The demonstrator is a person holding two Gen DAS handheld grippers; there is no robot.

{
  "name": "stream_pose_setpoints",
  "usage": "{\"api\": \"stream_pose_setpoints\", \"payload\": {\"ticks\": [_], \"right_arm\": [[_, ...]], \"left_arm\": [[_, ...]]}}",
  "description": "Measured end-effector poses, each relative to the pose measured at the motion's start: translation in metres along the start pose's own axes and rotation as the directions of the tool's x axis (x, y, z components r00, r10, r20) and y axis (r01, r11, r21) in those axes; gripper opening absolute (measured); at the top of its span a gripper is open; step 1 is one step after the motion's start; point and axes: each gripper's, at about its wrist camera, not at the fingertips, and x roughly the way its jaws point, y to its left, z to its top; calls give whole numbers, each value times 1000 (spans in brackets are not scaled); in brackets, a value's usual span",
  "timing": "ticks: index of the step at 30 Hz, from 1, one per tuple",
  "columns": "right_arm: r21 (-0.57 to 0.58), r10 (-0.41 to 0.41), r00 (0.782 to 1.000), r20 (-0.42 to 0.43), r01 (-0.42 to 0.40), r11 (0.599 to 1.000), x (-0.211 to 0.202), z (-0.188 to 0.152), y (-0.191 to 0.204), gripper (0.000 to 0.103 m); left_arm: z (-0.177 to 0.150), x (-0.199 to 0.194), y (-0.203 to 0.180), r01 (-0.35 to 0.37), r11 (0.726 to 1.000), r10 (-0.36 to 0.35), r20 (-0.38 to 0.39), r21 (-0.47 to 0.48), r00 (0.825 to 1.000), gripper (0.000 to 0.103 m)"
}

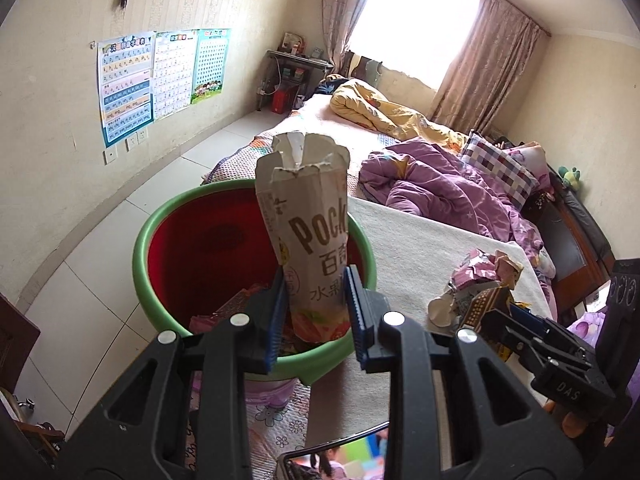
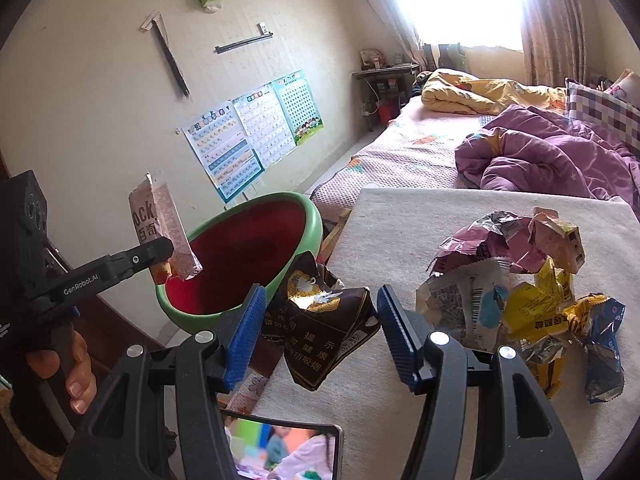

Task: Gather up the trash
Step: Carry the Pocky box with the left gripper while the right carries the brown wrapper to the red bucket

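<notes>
Daylight pours through a curtained window (image 1: 416, 12) into a bedroom with a cream wall carrying learning posters (image 1: 160, 76) and a bed (image 1: 320, 120) heaped with a purple quilt (image 1: 440, 184) and a yellow quilt (image 1: 380, 108). Nearer the cameras, a cream mat (image 2: 400, 232) holds a pile of crumpled wrappers (image 2: 520, 280).

At the mat's left edge stands a basin (image 1: 160, 216), green outside and red inside, with some colourful wrappers already lying at its bottom.

In the left wrist view the left gripper (image 1: 316, 312) has its blue pads pressed on the lower part of a torn Pocky box (image 1: 308, 220), which stands upright between them with its ragged open end on top. The box hangs over the basin's near rim. The right wrist view shows the same box (image 2: 164, 224) held out above the basin's left side, with a person's fingers (image 2: 76, 376) wrapped around the gripper's handle.

Seen from the right wrist, the right gripper (image 2: 320, 340) has a crushed dark brown carton (image 2: 320, 332) with gold print between its blue pads. The carton fills most of the gap, but whether the pads press on it I cannot tell. It sits just beside the basin, at the mat's edge. A phone screen (image 2: 280, 452) shows at the bottom.
</notes>
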Motion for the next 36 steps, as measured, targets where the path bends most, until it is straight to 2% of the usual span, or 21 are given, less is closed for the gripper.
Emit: {"api": "stream_pose_setpoints", "payload": {"ticks": [10, 21, 29, 36], "right_arm": [[-6, 8, 1000, -3, -8, 1000, 6, -3, 11, 56], [-13, 3, 1000, 4, -3, 1000, 11, 0, 16, 56], [-42, 42, 998, 35, -41, 998, 15, 18, 31, 56], [-58, 72, 997, 23, -70, 996, 30, 25, 47, 56]], "left_arm": [[2, 0, 20, -14, 1000, 14, -3, -27, 1000, 27], [4, 6, 25, -19, 1000, 19, -12, -3, 1000, 27], [4, 10, 29, -25, 1000, 25, -26, 3, 999, 27], [7, 16, 35, -30, 1000, 31, -34, 7, 999, 27]]}}
